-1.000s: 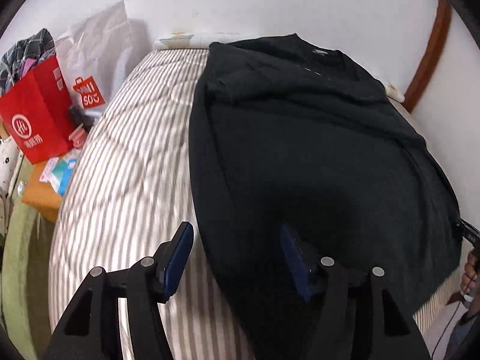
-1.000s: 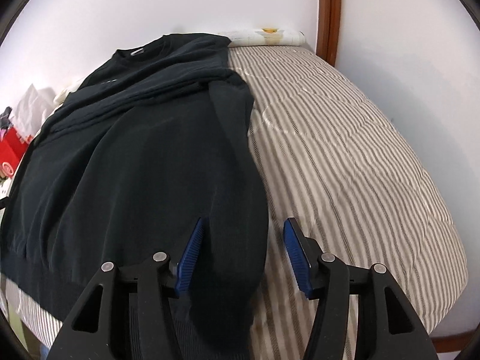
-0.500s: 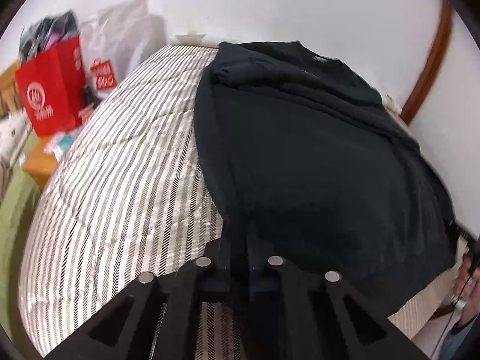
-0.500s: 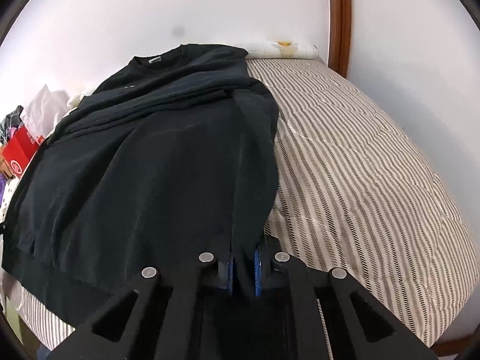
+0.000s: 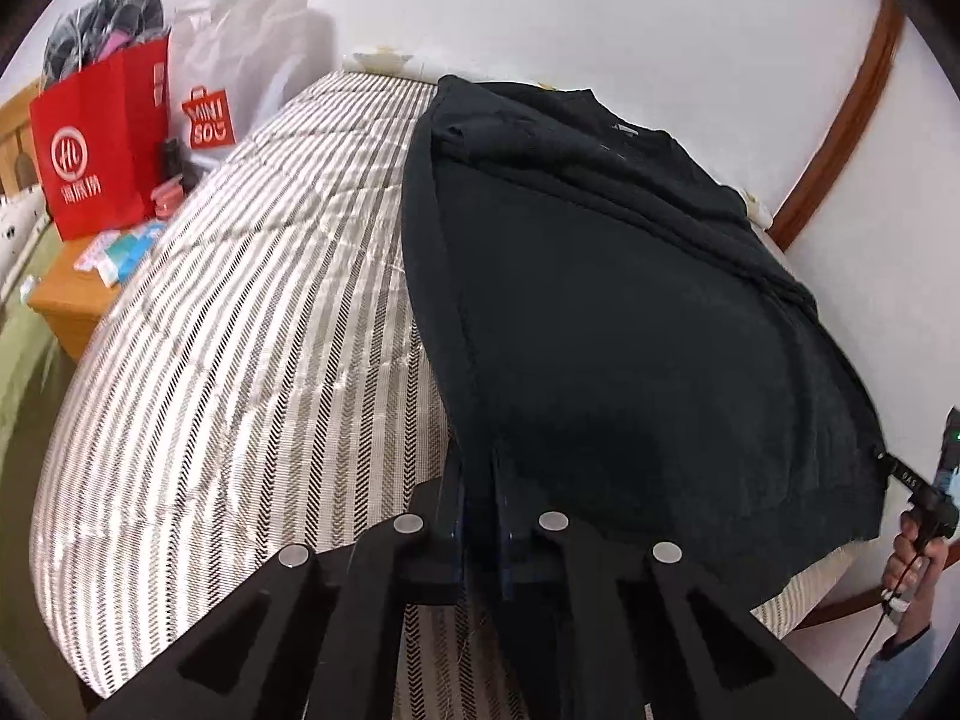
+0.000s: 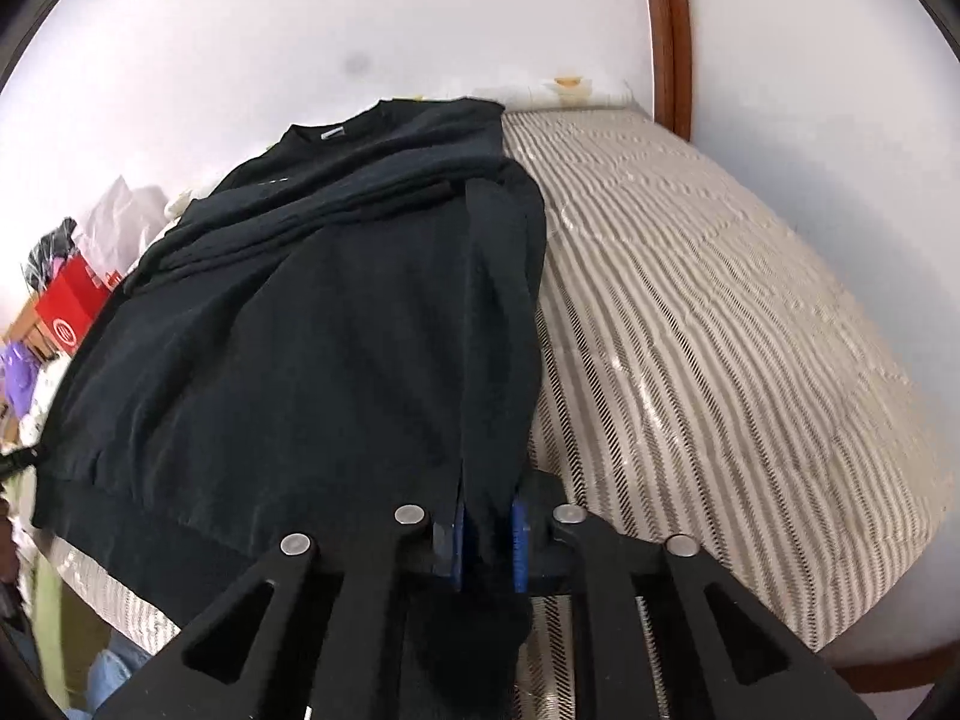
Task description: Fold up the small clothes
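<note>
Both hand-held grippers, left [image 5: 480, 525] and right [image 6: 487, 534], are clamped on the hem corners of the sweater [image 5: 630, 312] lying mid-frame on the bed [image 5: 240, 330]; uneven lifting could skew the fold.

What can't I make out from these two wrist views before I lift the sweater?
- Left wrist: how much black sweater hem the left gripper holds; the fabric covers the pads.
- Right wrist: the hem behind the right gripper, hidden by its frame.
- Both views: the mattress under the sweater.
- Left wrist: small items beside the red bag, too small to identify.
</note>
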The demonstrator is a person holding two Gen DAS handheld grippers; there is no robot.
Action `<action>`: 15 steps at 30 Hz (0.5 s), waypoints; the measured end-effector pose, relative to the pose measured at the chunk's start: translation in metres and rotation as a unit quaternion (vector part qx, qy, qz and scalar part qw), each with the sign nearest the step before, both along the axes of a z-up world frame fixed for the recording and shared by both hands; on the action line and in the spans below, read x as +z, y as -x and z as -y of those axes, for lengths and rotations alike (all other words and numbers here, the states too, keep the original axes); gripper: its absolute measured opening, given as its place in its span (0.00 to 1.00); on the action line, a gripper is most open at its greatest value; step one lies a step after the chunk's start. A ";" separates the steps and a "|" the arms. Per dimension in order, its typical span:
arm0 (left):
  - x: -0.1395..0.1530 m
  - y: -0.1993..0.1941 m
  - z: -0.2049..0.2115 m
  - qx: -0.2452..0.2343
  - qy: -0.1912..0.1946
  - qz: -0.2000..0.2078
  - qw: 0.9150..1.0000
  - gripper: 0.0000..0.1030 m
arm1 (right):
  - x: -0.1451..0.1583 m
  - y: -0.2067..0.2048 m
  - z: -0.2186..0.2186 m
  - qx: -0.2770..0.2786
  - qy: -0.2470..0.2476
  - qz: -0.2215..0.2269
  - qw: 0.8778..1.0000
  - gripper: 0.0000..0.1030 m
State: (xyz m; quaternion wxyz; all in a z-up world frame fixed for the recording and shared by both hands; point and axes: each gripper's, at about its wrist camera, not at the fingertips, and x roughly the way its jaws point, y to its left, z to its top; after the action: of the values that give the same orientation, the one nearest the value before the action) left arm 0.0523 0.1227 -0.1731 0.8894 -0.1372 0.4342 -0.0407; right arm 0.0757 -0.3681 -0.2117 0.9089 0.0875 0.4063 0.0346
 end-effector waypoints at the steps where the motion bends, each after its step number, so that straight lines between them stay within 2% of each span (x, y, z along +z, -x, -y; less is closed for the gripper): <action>1: 0.000 0.000 0.000 -0.003 0.004 0.002 1.000 0.12 | -0.001 -0.001 0.002 -0.001 -0.010 -0.001 1.000 0.15; 3: 0.000 -0.001 0.000 -0.009 0.005 0.006 1.000 0.15 | -0.005 -0.007 0.003 0.001 -0.029 -0.008 1.000 0.27; 6: 0.001 -0.004 0.005 -0.018 0.007 0.012 1.000 0.28 | -0.007 -0.008 -0.004 -0.002 -0.032 0.000 0.999 0.34; 8: 0.003 -0.006 0.015 -0.029 -0.006 0.012 0.999 0.41 | -0.007 -0.010 -0.012 -0.001 -0.029 0.004 1.000 0.34; 10: 0.003 -0.011 0.025 -0.035 -0.031 0.008 0.999 0.43 | -0.007 -0.013 -0.017 -0.001 -0.025 0.007 1.000 0.34; 11: 0.004 -0.012 0.028 -0.034 -0.043 0.003 0.998 0.43 | -0.007 -0.014 -0.020 -0.003 -0.021 0.007 1.000 0.30; 12: 0.005 -0.013 0.032 -0.036 -0.056 -0.002 0.998 0.43 | -0.007 -0.015 -0.022 0.000 -0.016 0.005 1.000 0.13; 13: 0.005 -0.013 0.033 -0.036 -0.063 -0.005 0.997 0.38 | -0.006 -0.014 -0.022 0.000 -0.008 0.006 1.000 0.10; 14: 0.006 -0.012 0.032 -0.028 -0.076 -0.009 0.997 0.18 | -0.004 -0.011 -0.021 0.001 -0.002 0.012 1.000 0.09; 15: 0.006 -0.011 0.031 -0.021 -0.083 -0.013 0.996 0.07 | -0.003 -0.009 -0.019 0.002 -0.002 0.016 1.000 0.08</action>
State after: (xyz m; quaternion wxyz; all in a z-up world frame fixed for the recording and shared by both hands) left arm 0.0637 0.0914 -0.1670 0.8909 -0.0548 0.4504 -0.0214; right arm 0.0845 -0.3495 -0.2150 0.9151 0.0879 0.3916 0.0388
